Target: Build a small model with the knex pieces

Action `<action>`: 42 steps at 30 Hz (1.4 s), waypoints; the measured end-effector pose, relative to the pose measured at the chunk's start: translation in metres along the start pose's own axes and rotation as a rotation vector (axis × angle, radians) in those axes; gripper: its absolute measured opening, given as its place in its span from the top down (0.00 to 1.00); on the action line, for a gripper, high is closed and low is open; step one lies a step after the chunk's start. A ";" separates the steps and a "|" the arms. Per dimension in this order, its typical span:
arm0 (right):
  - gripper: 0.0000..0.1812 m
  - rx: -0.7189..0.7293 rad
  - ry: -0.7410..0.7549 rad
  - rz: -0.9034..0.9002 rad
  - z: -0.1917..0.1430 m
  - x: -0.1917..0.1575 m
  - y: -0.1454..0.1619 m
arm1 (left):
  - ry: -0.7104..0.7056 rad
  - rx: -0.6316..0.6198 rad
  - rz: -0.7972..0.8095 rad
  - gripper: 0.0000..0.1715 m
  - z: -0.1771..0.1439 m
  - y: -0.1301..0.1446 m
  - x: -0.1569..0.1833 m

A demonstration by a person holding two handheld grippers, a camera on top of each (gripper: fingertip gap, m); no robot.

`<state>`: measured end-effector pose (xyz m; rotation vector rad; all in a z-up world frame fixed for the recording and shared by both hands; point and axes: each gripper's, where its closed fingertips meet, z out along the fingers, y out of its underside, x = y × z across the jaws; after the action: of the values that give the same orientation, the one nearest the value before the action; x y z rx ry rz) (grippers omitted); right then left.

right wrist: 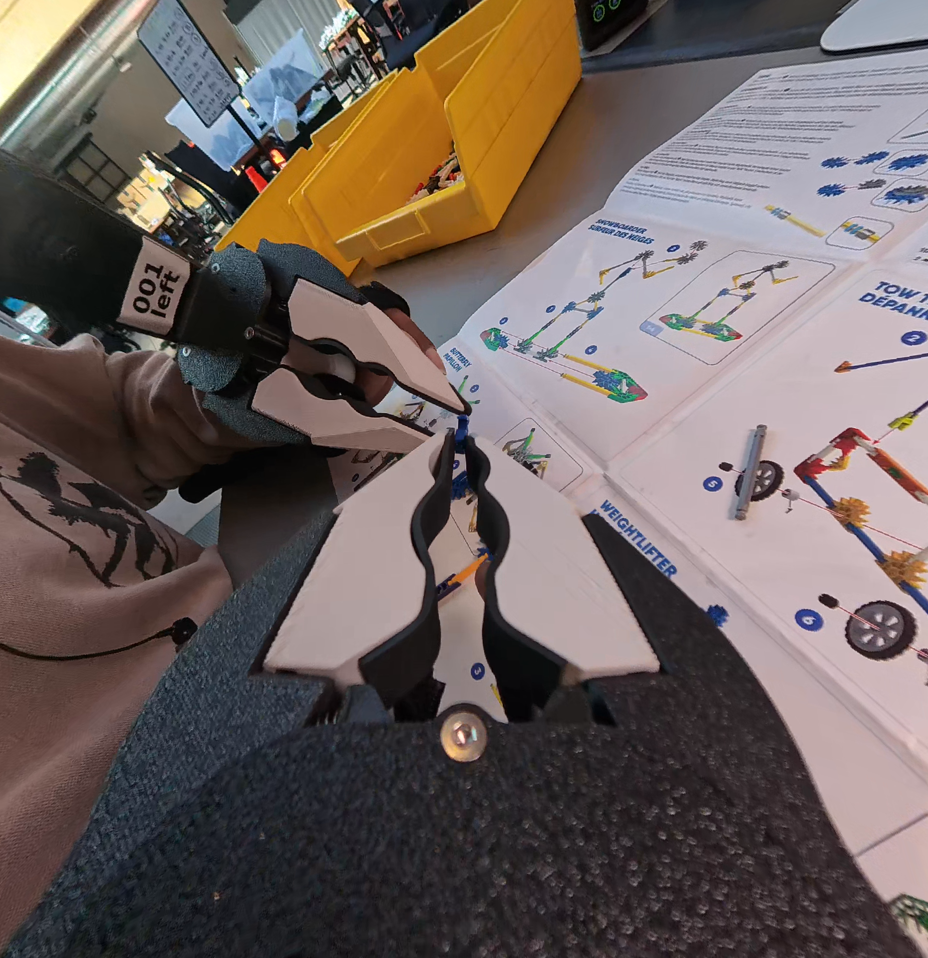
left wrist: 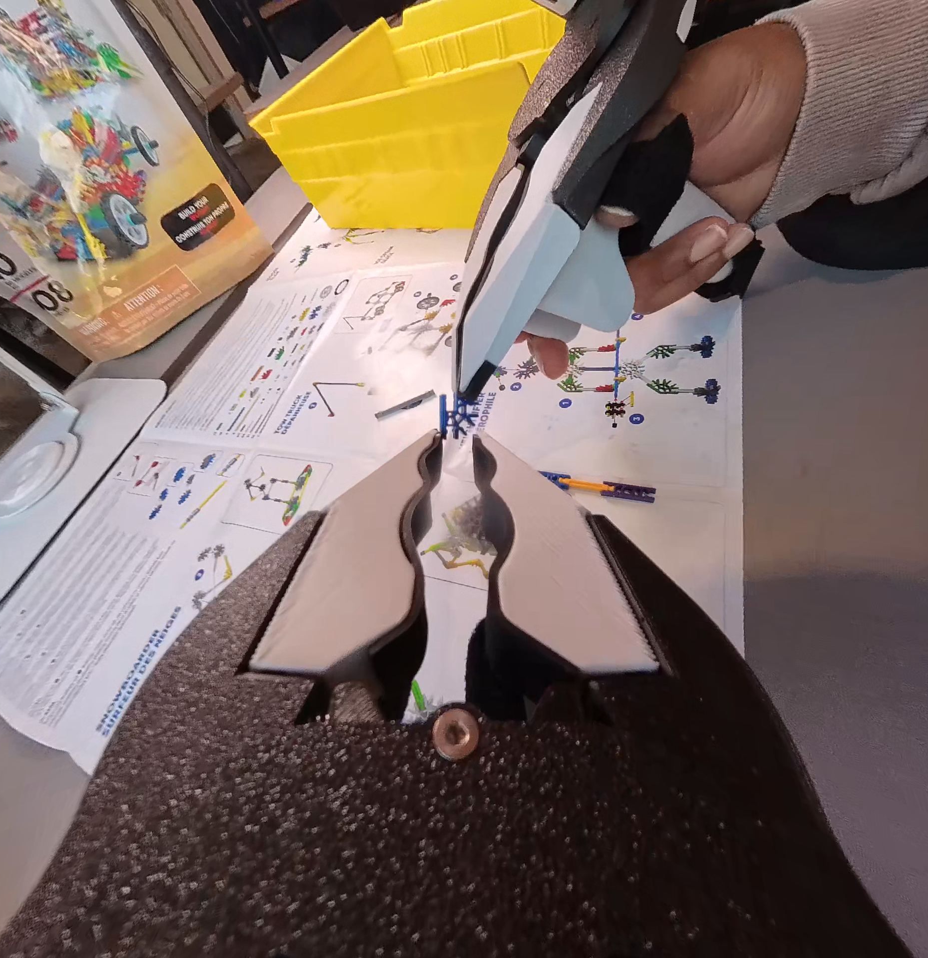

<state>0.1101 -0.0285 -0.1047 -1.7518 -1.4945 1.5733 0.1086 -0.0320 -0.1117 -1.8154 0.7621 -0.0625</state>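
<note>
Meeting tip to tip over the instruction sheet [left wrist: 306, 363] near the table's middle: left gripper [left wrist: 457, 438], fingers narrowed to a slim gap just short of a small blue connector piece [left wrist: 456, 414]; right gripper [right wrist: 459, 439], fingers nearly closed, pinching that piece from above. Grey rod [left wrist: 404, 405] just beside. Yellow-and-purple rod assembly [left wrist: 601, 486] nearby. Yellow bins [right wrist: 451, 171] along the far edge; toy box [left wrist: 114, 181] at far left corner.
</note>
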 end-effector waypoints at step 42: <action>1.00 -0.471 0.252 -0.258 0.019 0.070 0.001 | 0.121 -0.185 -0.336 0.94 -0.030 0.076 -0.042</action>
<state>0.0822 0.0237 -0.1469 -1.8110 -1.9718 0.8840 0.0277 -0.0488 -0.1521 -2.1174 0.5528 -0.3338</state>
